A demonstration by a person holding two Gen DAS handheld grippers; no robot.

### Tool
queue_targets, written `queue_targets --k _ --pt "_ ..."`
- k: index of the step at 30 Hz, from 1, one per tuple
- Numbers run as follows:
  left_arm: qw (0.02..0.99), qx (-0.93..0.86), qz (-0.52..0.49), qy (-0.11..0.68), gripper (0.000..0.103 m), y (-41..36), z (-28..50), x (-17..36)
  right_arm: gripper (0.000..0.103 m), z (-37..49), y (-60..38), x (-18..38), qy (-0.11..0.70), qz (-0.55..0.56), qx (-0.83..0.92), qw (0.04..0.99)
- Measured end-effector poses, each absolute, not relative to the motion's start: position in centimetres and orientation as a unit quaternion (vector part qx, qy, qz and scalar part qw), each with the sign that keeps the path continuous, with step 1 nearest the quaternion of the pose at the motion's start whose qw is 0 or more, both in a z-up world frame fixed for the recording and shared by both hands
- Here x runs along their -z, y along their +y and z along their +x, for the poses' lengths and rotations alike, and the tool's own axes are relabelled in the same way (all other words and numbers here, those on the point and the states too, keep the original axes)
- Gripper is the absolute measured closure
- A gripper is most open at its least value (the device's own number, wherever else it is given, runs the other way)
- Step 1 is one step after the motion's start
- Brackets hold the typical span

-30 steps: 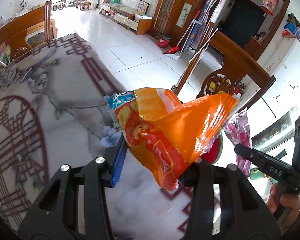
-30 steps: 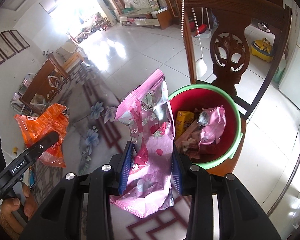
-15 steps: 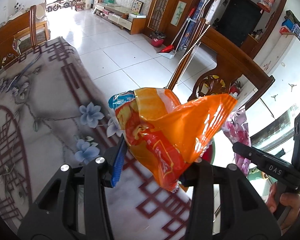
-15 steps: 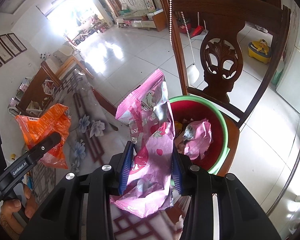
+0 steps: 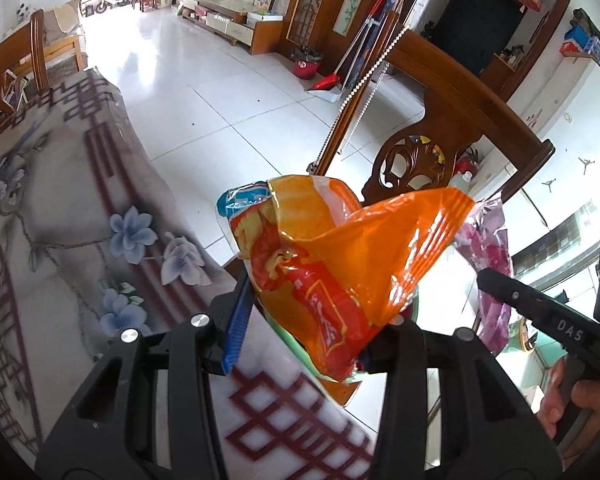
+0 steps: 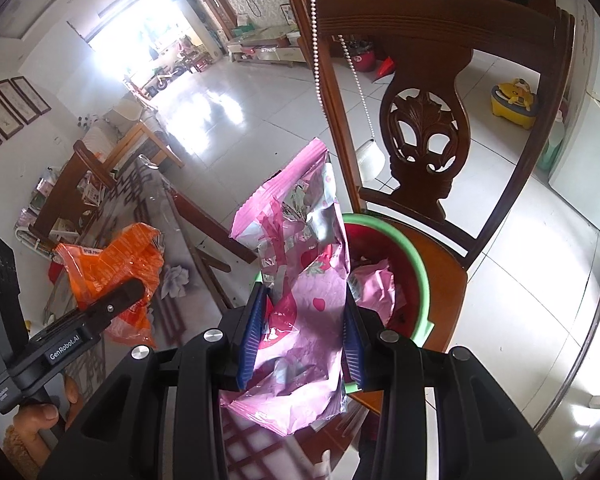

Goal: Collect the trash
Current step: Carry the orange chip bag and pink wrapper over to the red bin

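Observation:
My left gripper point(image 5: 308, 316) is shut on a crumpled orange snack bag point(image 5: 340, 256), held over the table's edge. That same orange bag point(image 6: 112, 264) shows at the left of the right wrist view. My right gripper point(image 6: 304, 320) is shut on a pink foil wrapper point(image 6: 300, 264), which hangs above the near rim of a red basin with a green rim point(image 6: 420, 272). The basin sits on a wooden chair seat point(image 6: 448, 276) and holds more pink wrappers point(image 6: 376, 284). In the left wrist view the pink wrapper point(image 5: 488, 248) hangs at the right, and the orange bag mostly hides the basin.
A table with a flowered cloth point(image 5: 60, 216) fills the left. The carved wooden chair back point(image 6: 424, 136) rises behind the basin, with a bead chain point(image 6: 316, 48) hanging on it. White tiled floor point(image 5: 188, 92) lies beyond. A broom and dustpan point(image 5: 332, 80) lean at the far wall.
Both grippers have moved together from over the table toward the chair, bags still held. The basin now lies under the pink wrapper, and the table edge has slid back to the left.

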State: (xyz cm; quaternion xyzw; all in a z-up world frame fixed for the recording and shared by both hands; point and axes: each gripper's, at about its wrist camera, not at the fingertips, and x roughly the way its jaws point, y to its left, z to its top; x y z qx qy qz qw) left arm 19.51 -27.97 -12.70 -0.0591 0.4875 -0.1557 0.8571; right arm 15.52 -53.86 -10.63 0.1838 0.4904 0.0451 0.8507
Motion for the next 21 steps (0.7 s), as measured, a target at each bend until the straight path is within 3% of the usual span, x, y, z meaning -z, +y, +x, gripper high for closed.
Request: queue_targets --k 21 --pt "0.844 0.165 -0.054 0.507 0.061 -32.4 21.4 13.9 0.068 18.6 -57.9 11.4 0.496 0.194 -0.051 0.845"
